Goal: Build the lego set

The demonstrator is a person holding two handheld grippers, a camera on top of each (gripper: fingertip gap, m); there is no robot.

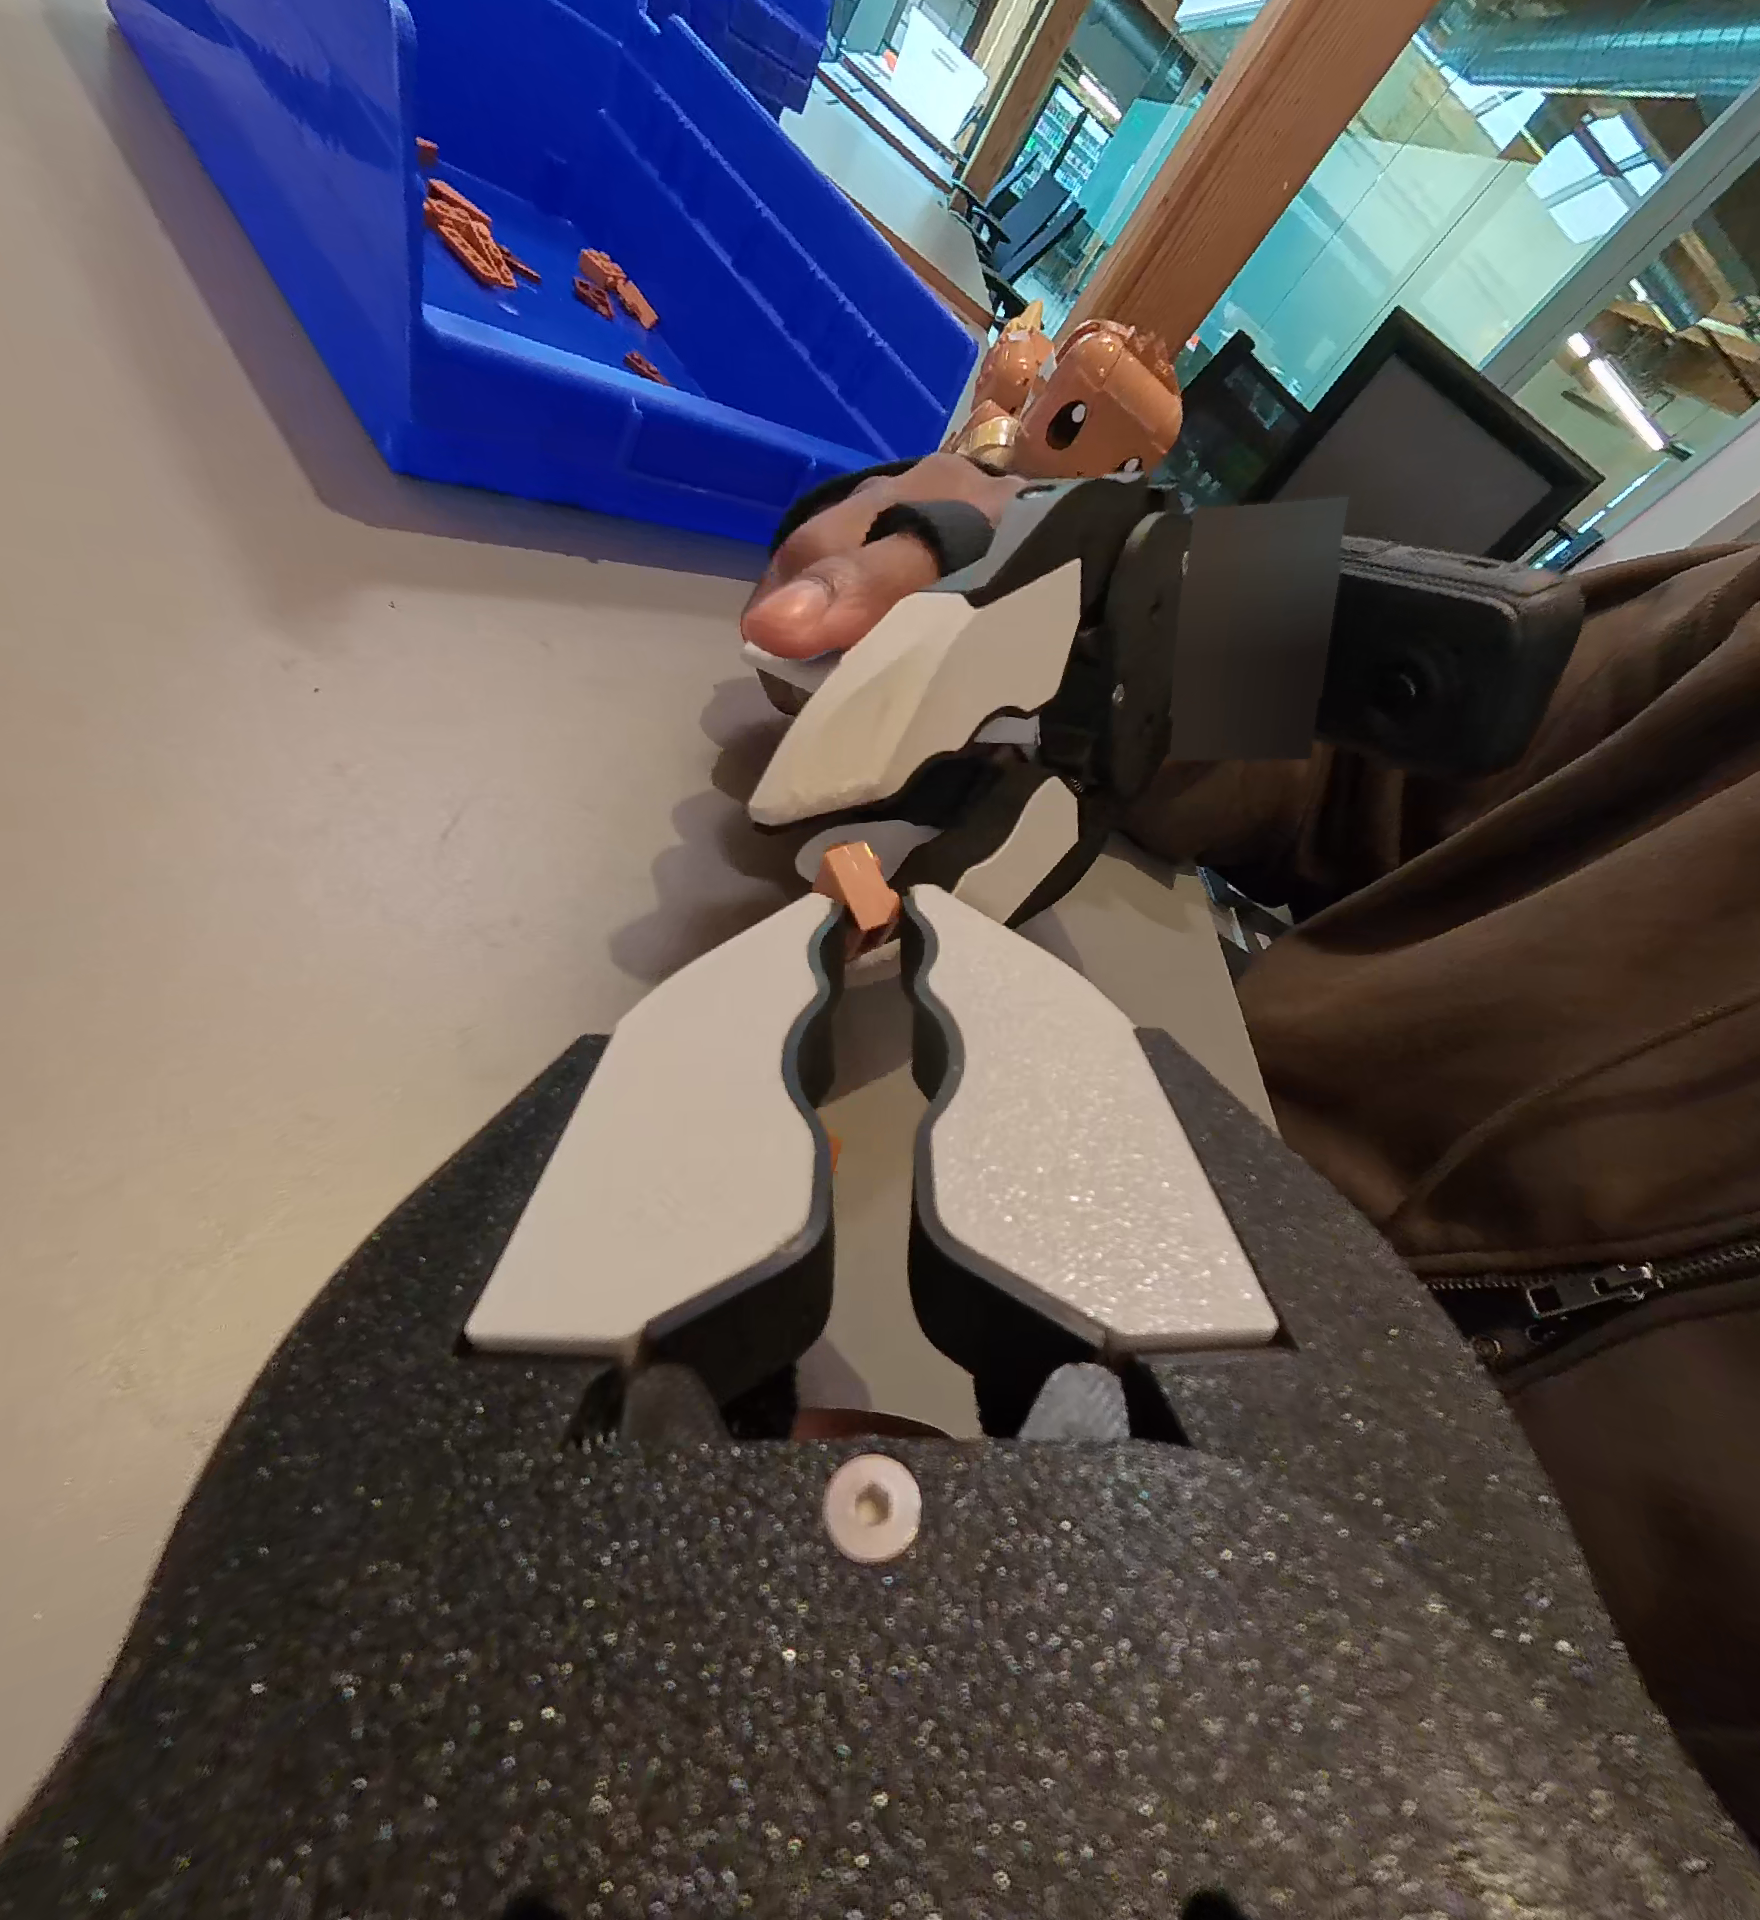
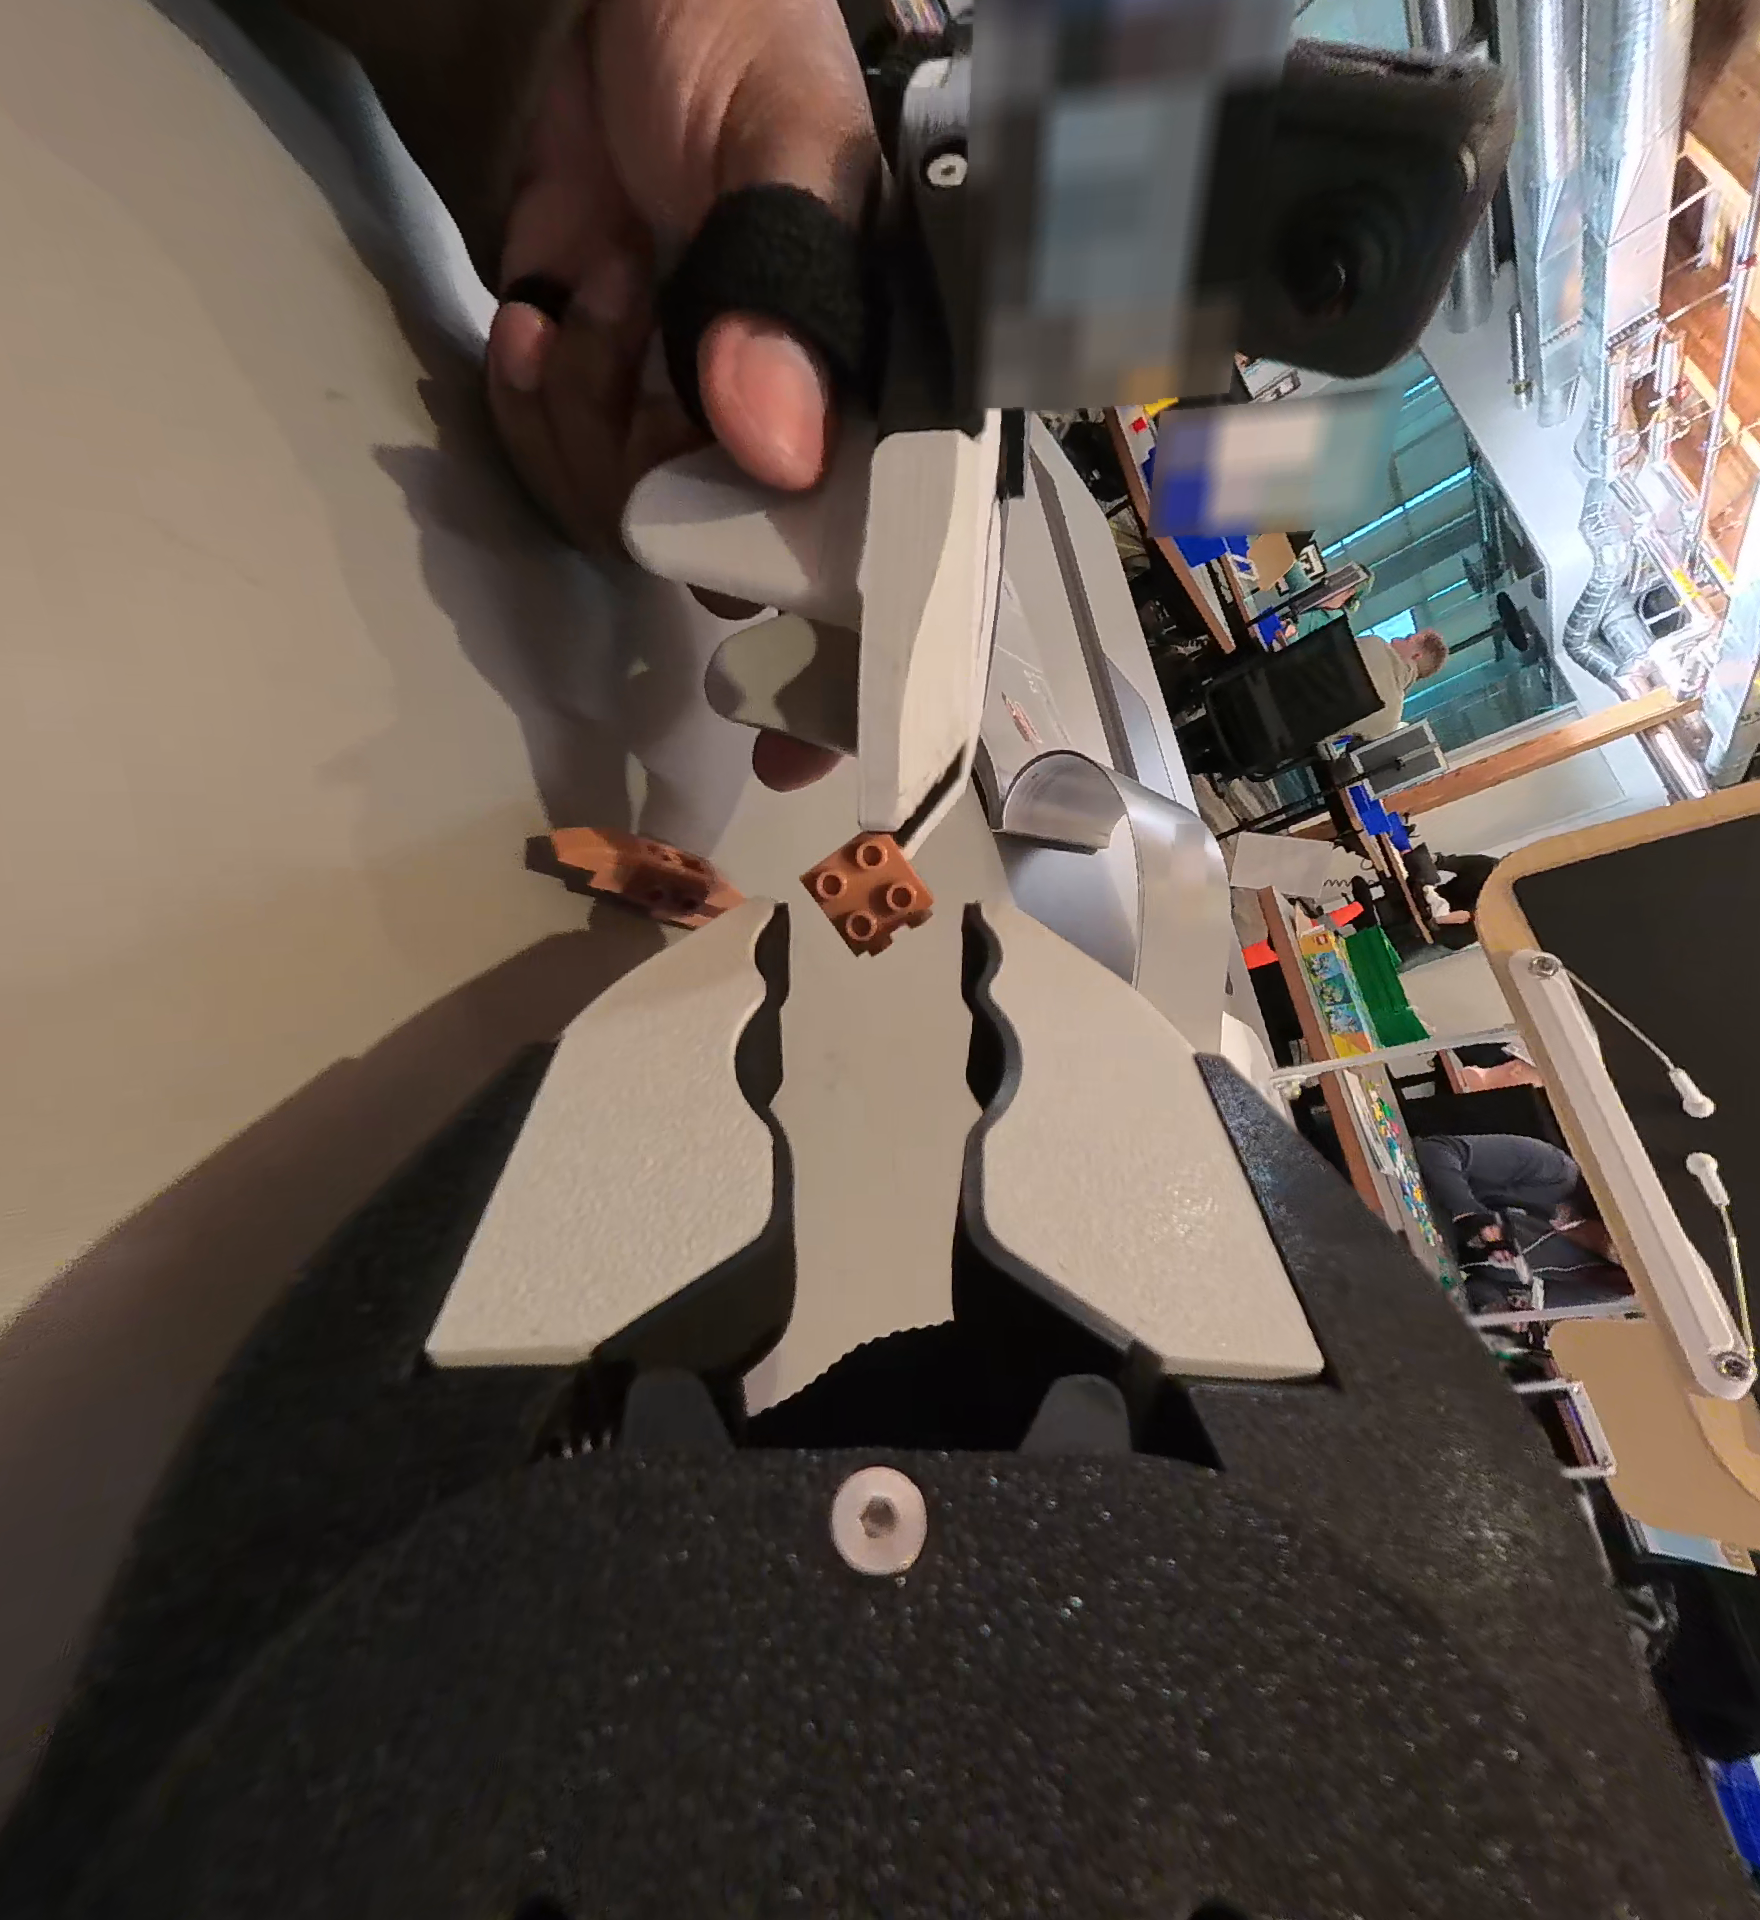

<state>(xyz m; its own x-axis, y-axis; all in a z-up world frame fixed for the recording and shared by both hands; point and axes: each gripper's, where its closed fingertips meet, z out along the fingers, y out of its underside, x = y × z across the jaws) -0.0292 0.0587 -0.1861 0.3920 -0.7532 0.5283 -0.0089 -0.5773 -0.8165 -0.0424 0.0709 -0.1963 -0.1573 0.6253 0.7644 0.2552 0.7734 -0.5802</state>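
Left gripper (image 1: 868, 914) pinches tan brick (image 1: 858, 885); blue bin (image 1: 564, 343) holds brown pieces (image 1: 481, 234).

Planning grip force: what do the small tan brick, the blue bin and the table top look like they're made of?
Small tan brick: hard moulded plastic, smooth with a slight sheen, crisp round studs. Blue bin: rigid plastic, semi-gloss, with moulded ribs and soft highlights. Table top: matte beige, probably laminate; faint scuffs, no grain, but the look leaves it open.

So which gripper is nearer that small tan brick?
Left. The left gripper pinches the tan brick at the tips of its fingers. The right gripper is open, its fingers just short of the brick, not touching it.
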